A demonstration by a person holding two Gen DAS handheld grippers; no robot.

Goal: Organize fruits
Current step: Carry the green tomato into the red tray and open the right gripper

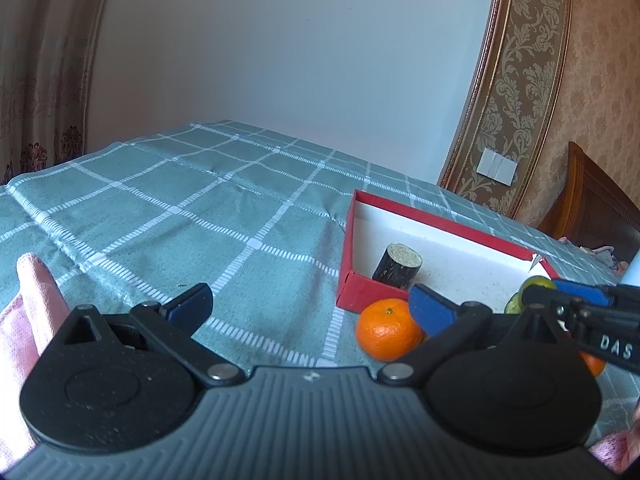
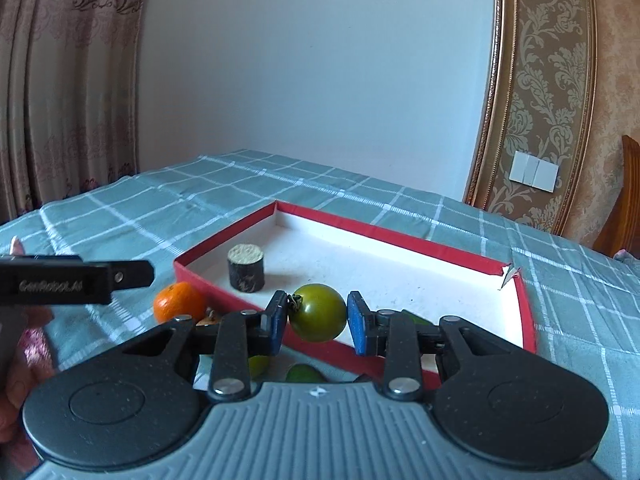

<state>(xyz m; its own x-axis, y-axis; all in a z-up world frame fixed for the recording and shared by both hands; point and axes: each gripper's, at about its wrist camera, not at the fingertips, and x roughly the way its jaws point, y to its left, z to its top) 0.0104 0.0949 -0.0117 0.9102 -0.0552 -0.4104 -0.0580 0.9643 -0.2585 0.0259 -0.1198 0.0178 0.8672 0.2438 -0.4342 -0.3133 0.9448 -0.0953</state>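
Firmly, right gripper (image 2: 317, 318) jaws pinch smooth green tomato (image 2: 318, 312) (perhaps unripe); left gripper (image 1: 310, 304) jaws spread.

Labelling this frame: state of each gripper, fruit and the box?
right gripper: shut on green tomato.
green tomato: held at the box's near edge.
left gripper: open, empty.
red box: open-topped, holds dark cylinder, upright.
orange: on cloth, outside box.

Glossy smooth green tomato (image 2: 318, 312), matt red cardboard box (image 2: 440, 246), woven checked tablecloth (image 1: 180, 208), rough-cut bark-covered wooden stub (image 2: 246, 268).
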